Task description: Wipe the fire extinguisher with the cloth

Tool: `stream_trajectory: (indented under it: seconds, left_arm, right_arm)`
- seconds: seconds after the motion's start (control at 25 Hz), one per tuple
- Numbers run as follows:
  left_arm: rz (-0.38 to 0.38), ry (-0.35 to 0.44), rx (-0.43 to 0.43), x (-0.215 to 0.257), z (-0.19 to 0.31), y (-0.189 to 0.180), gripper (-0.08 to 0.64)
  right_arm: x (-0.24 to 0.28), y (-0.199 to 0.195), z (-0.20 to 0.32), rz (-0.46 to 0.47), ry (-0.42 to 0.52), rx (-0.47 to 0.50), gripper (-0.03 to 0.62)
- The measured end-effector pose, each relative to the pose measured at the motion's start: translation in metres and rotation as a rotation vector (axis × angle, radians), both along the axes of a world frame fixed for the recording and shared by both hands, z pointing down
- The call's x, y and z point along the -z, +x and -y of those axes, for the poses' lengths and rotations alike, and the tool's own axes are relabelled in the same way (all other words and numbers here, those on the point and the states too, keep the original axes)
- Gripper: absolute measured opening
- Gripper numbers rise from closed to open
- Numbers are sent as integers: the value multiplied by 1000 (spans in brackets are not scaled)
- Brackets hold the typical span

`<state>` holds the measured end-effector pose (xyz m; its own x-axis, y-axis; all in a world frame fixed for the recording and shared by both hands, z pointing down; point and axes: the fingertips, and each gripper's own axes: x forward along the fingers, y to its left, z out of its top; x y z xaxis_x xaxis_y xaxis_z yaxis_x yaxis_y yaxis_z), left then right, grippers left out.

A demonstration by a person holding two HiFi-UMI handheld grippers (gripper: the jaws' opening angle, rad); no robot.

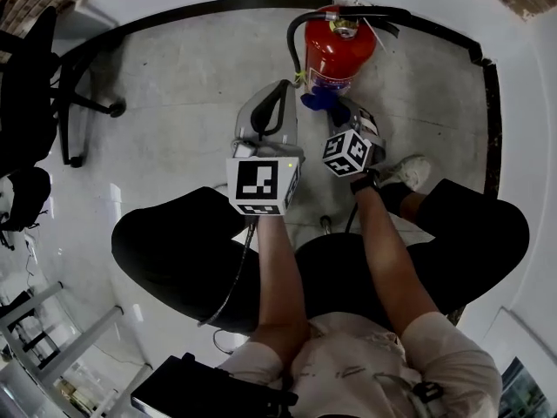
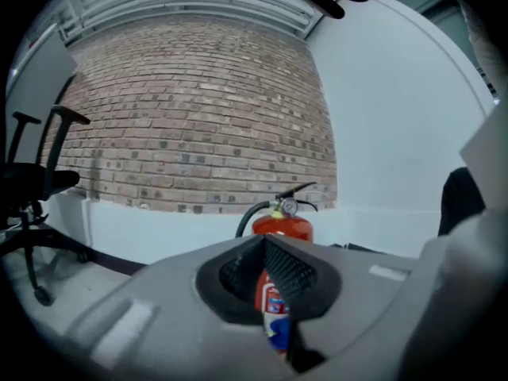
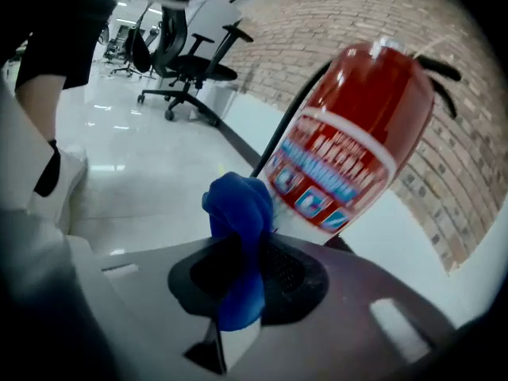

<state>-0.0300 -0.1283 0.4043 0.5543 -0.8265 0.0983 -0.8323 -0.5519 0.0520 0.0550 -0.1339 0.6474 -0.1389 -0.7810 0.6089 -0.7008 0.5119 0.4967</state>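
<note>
A red fire extinguisher point(image 1: 335, 46) stands upright on the grey floor by the wall, with a black hose and a printed label. It shows straight ahead in the left gripper view point(image 2: 282, 228) and close and tilted in the right gripper view point(image 3: 357, 141). My right gripper point(image 1: 333, 104) point(image 3: 248, 240) is shut on a bunched blue cloth point(image 1: 318, 100) point(image 3: 238, 213). The cloth lies against the lower part of the cylinder, below the label. To the left of the extinguisher, a short way back, my left gripper point(image 1: 280, 90) point(image 2: 266, 248) has its jaws together with nothing between them.
Black office chairs point(image 1: 39, 85) point(image 3: 194, 62) stand off to the left on the floor. A brick wall point(image 2: 198, 117) and a white wall with a black baseboard point(image 1: 200, 9) run behind the extinguisher. The person's knees and a shoe point(image 1: 409, 172) are just behind the grippers.
</note>
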Motion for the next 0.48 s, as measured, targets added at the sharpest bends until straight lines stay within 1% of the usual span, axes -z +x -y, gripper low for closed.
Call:
stream_trajectory:
  seconds: [0.16,0.28,0.4,0.44,0.48]
  left_arm:
    - [38,25,-8,-10,-6,0,0]
    - [60,9,-9,-13,-4,-4,0]
    - [74,-3,-12,-13,1,-1,0]
    - [74,-1,-12,-13,2,1,0]
    - [69,-2,-14,-13,3,2,0]
  right_arm:
    - [-91,5,1,-68,-166,30,63]
    - [-145,5,3,-114,-271,41,64]
    - [-171,5,3,-145,-308,41,61]
    - [-171,6,4,-128,-317,32,61]
    - [-167,7,3,-81,-332,6,62]
